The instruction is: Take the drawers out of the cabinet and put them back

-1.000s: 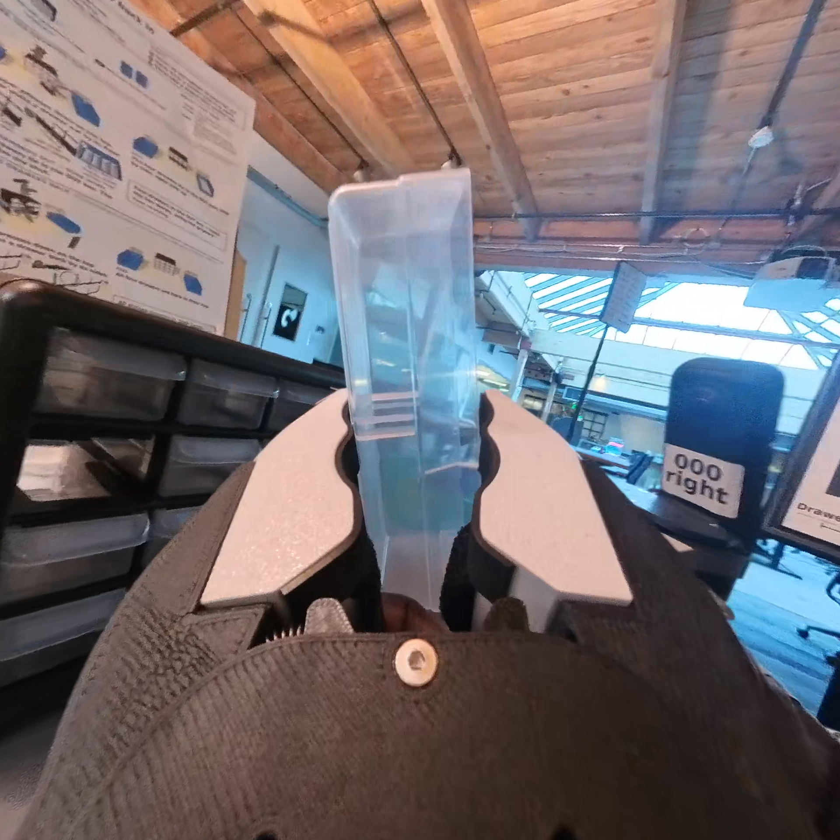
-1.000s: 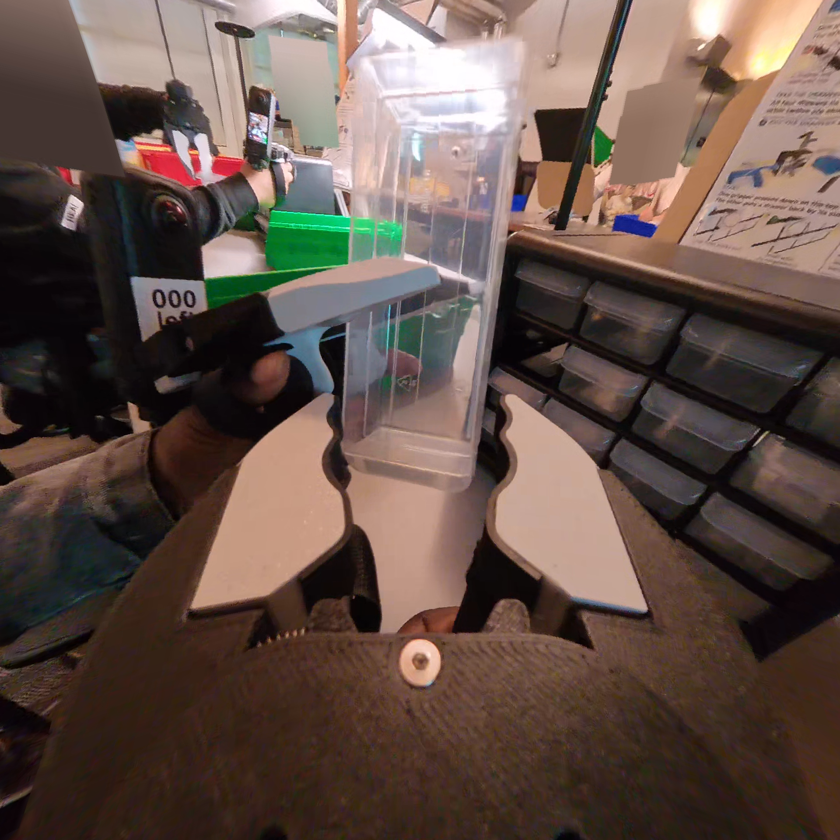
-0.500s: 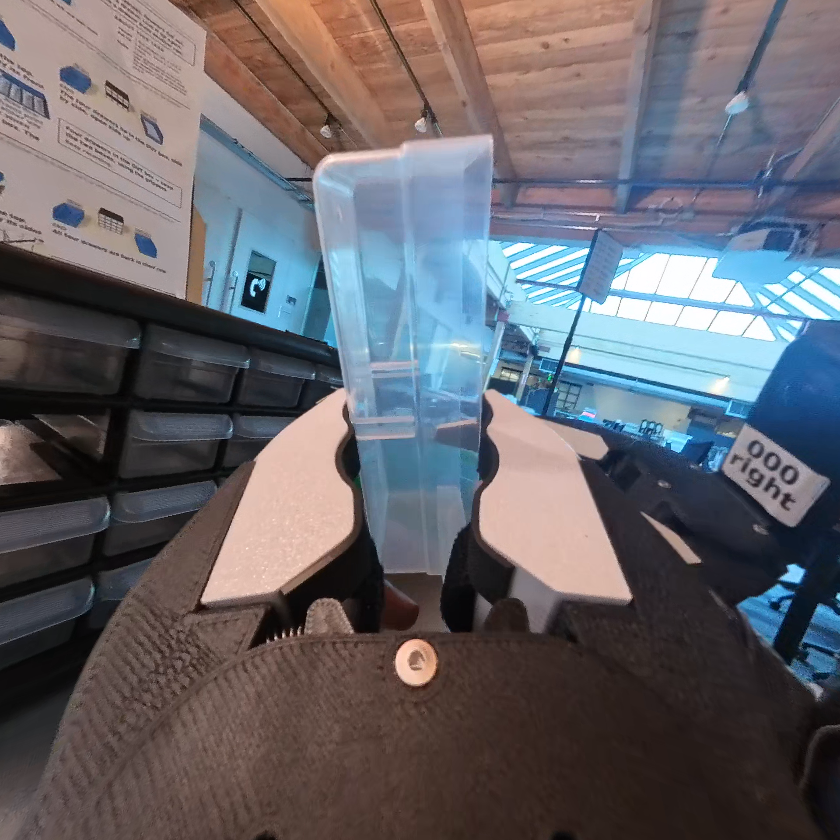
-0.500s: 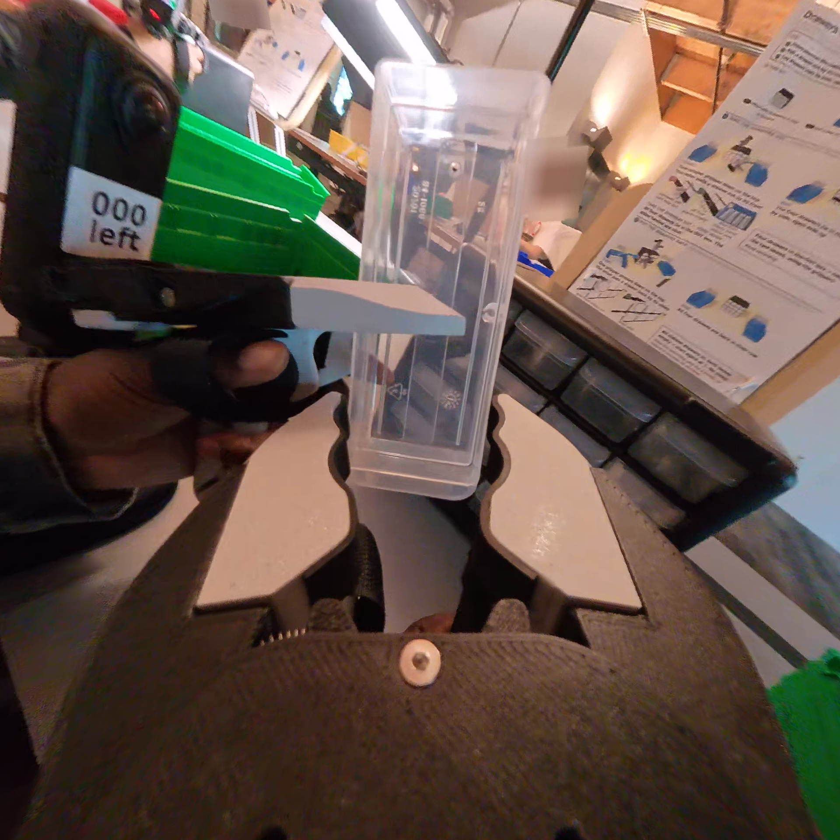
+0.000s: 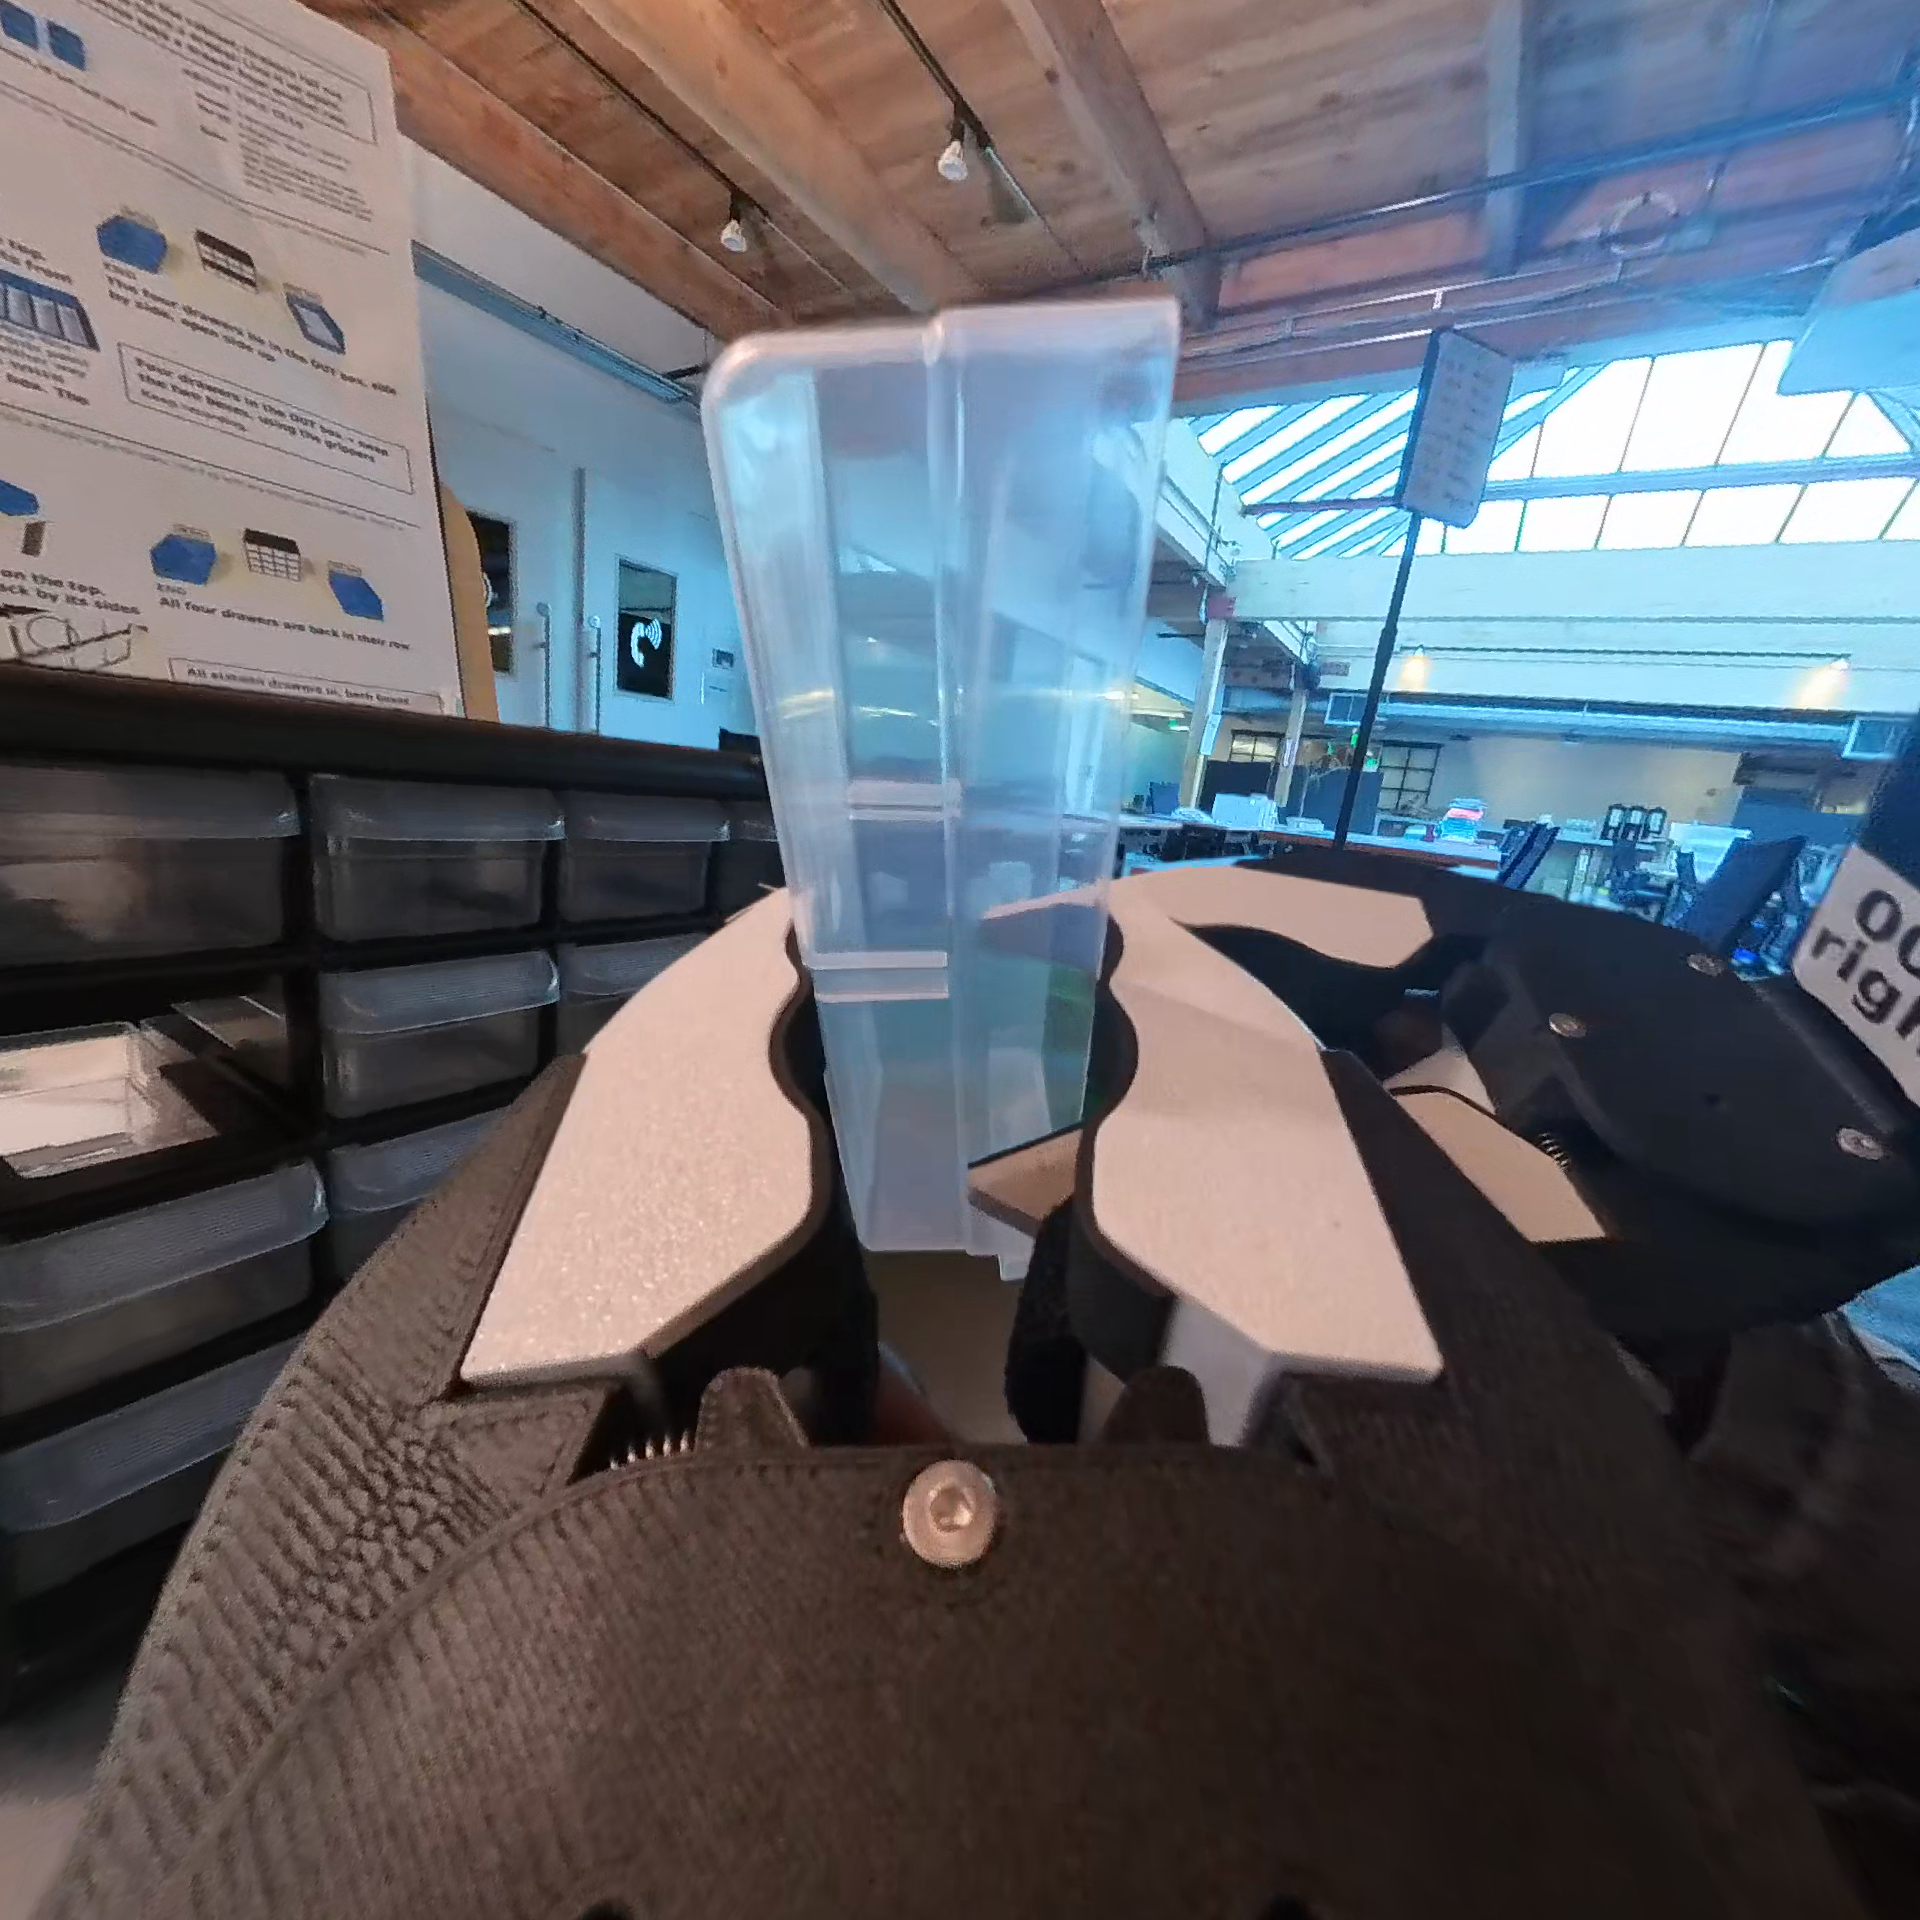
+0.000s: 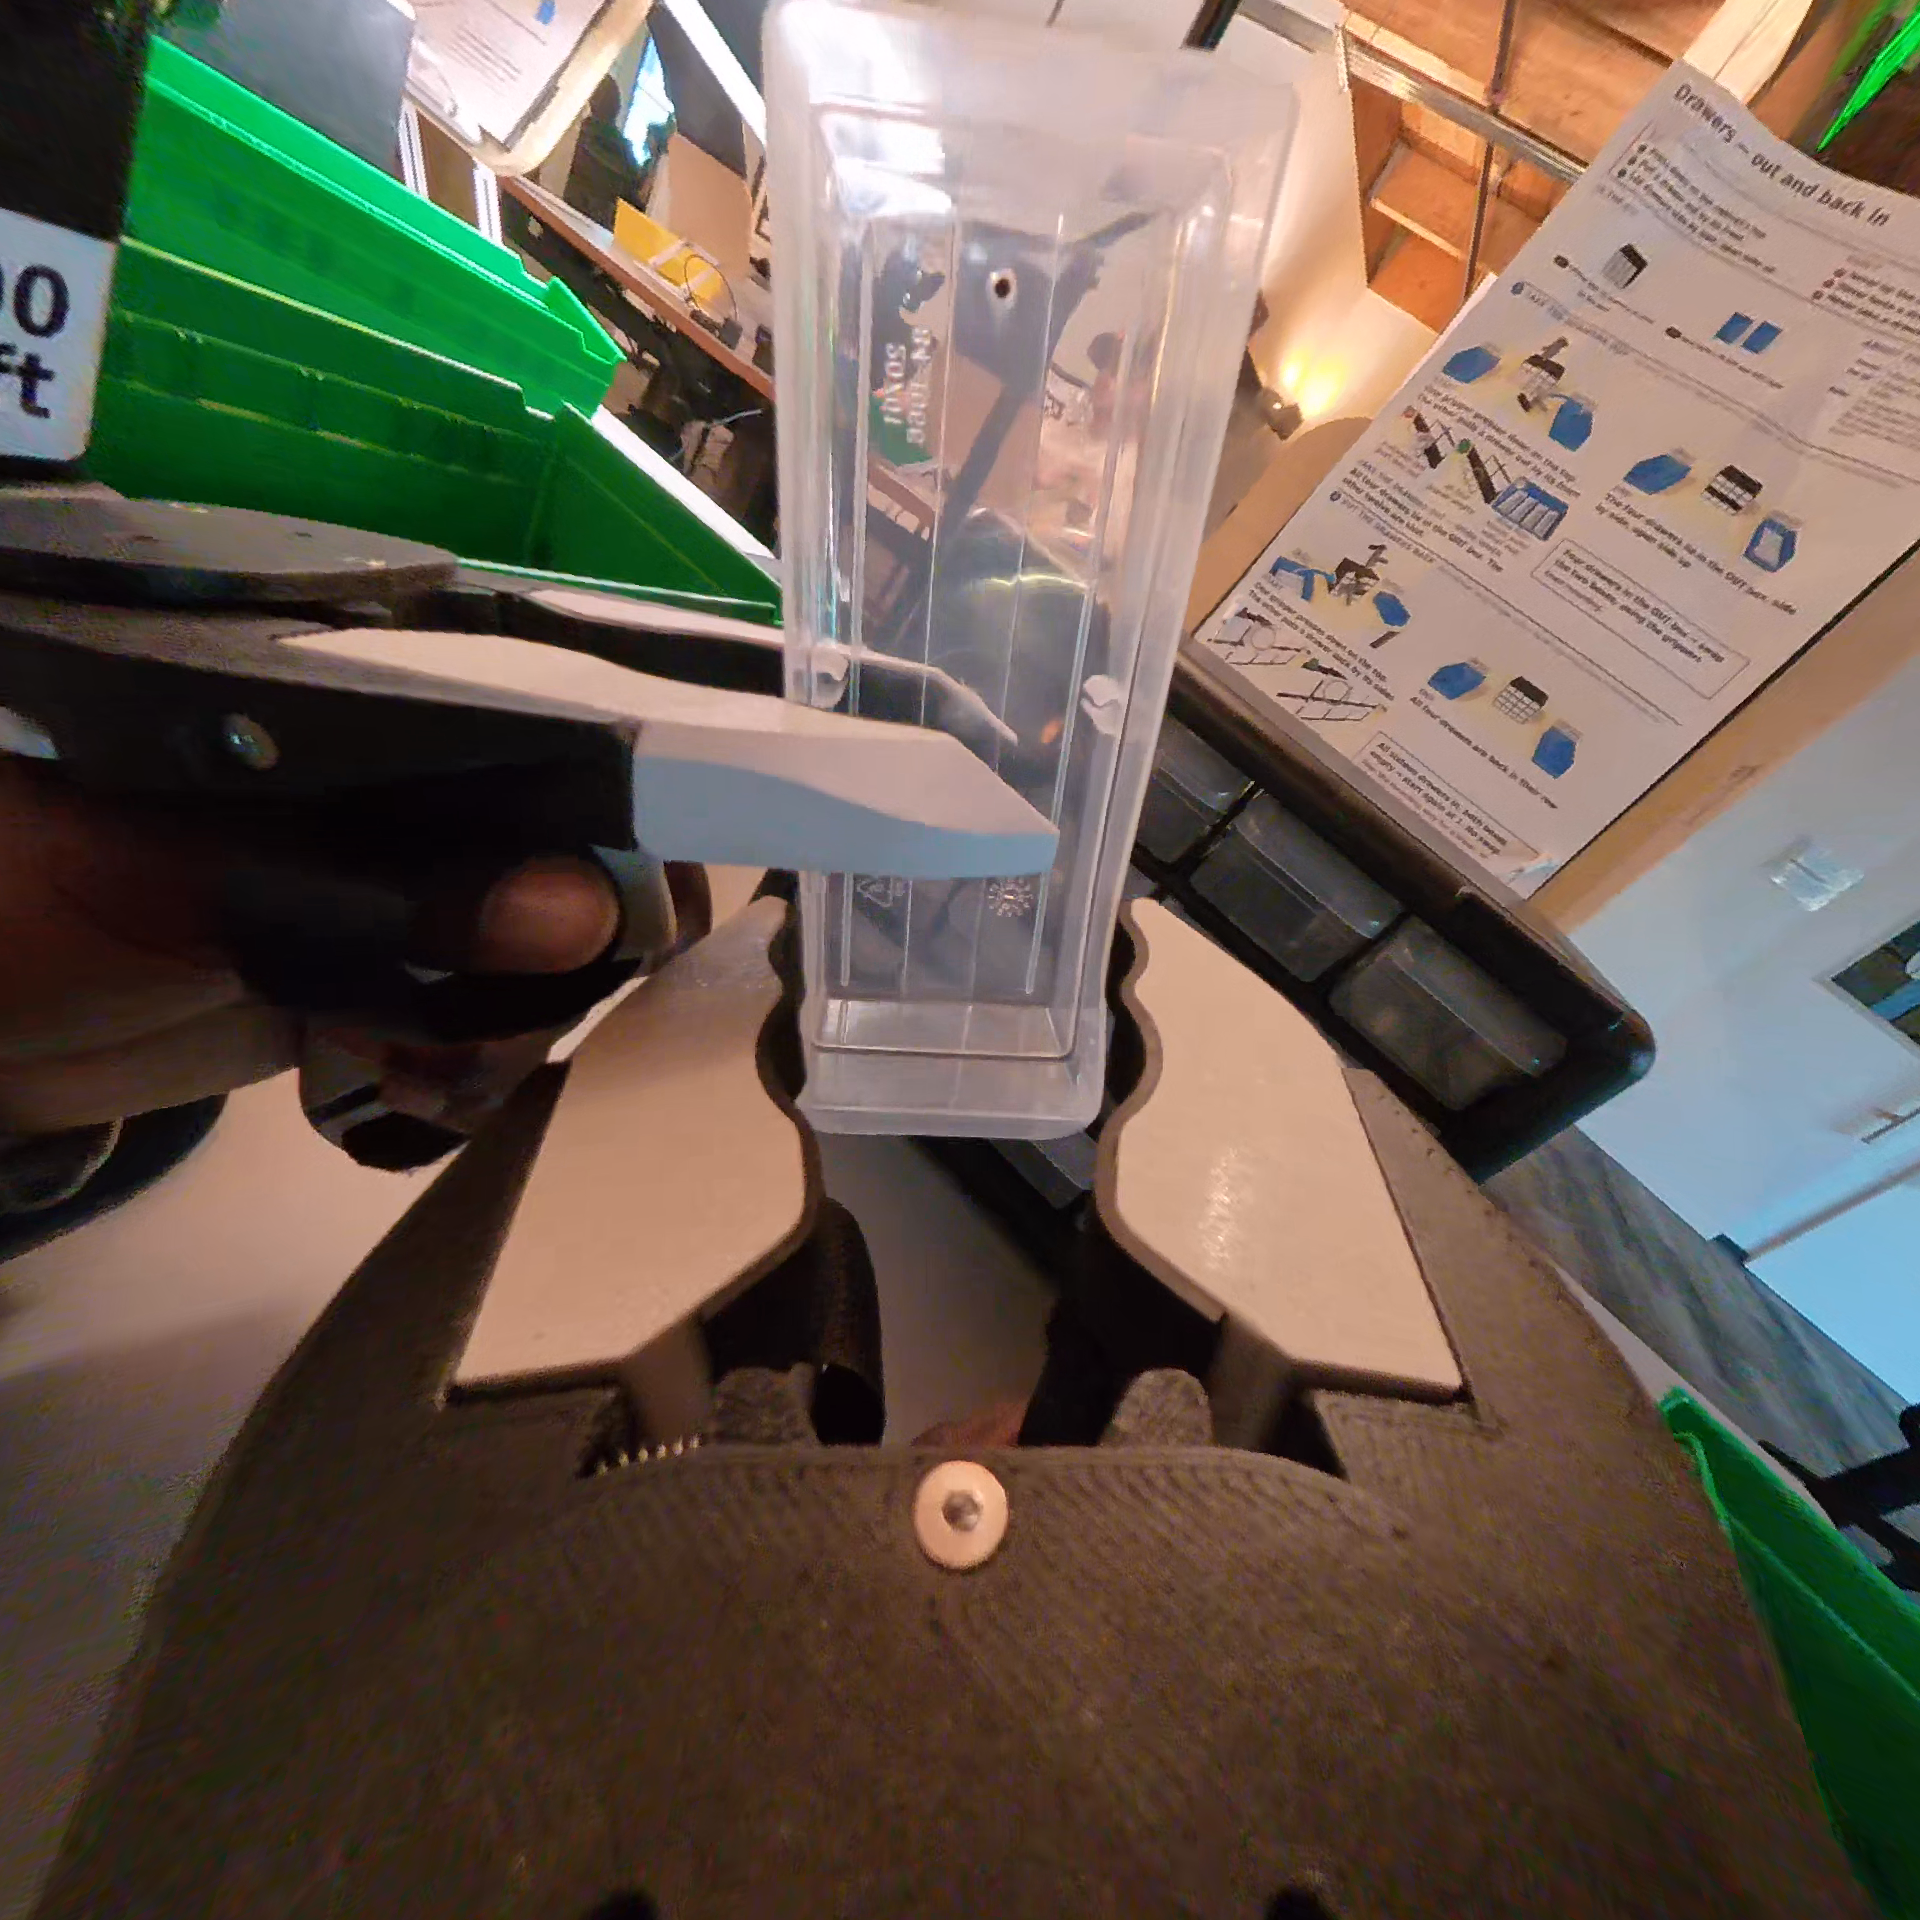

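A clear plastic drawer [image 5: 956, 644] stands on end in the air in front of the black cabinet [image 5: 416, 862]. My left gripper [image 5: 951, 935] is shut on its long sides. In the right wrist view the drawer [image 6: 997, 468] shows its open inside, and the left gripper [image 6: 914, 748] clamps it from the left. My right gripper [image 6: 956, 925] is shut on the drawer's lower end, both fingertips touching its walls. The right gripper's fingers [image 5: 1278, 920] also show in the left wrist view, beside the drawer. The cabinet [image 6: 1455, 997] lies behind and to the right.
The cabinet holds several clear drawers in rows; one slot [image 5: 94, 1101] at the far left looks open. Green bins stand at the left [image 6: 312, 364] and lower right [image 6: 1818, 1558]. An instruction poster [image 6: 1558, 468] leans behind the cabinet. The grey tabletop [image 6: 156, 1403] lies below.
My right gripper has moved in on the drawer and its fingers have closed from apart onto the lower end. My left gripper has kept its hold while both views swung.
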